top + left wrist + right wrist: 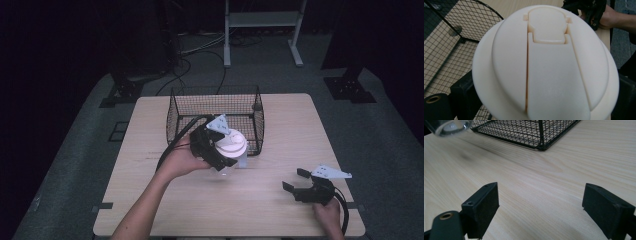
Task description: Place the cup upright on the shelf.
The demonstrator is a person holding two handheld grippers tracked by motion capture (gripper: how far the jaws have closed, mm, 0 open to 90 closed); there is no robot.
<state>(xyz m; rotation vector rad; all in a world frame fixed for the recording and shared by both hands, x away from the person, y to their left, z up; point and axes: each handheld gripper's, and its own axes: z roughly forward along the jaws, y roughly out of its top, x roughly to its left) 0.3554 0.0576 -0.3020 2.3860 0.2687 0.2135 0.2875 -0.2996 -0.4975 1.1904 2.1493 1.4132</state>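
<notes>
A clear plastic cup with a cream flip-top lid (pixel 233 145) hangs tilted above the table, just in front of the black wire basket (pixel 215 91). My left gripper (pixel 223 156) is shut on it from the side. In the left gripper view the lid (pixel 546 62) faces the camera and a black jaw stands on either side of it. The cup's clear bottom (pixel 448 126) shows off the tabletop in the right gripper view. My right gripper (pixel 296 180) rests near the table's front right, open with nothing between its jaws (pixel 546 206).
The wire basket (pixel 454 32) stands at the table's far middle, with its near corner (pixel 541 135) ahead of the right gripper. The light wooden table (pixel 285 130) is bare to the right of it. Stands and cables lie on the dark floor beyond.
</notes>
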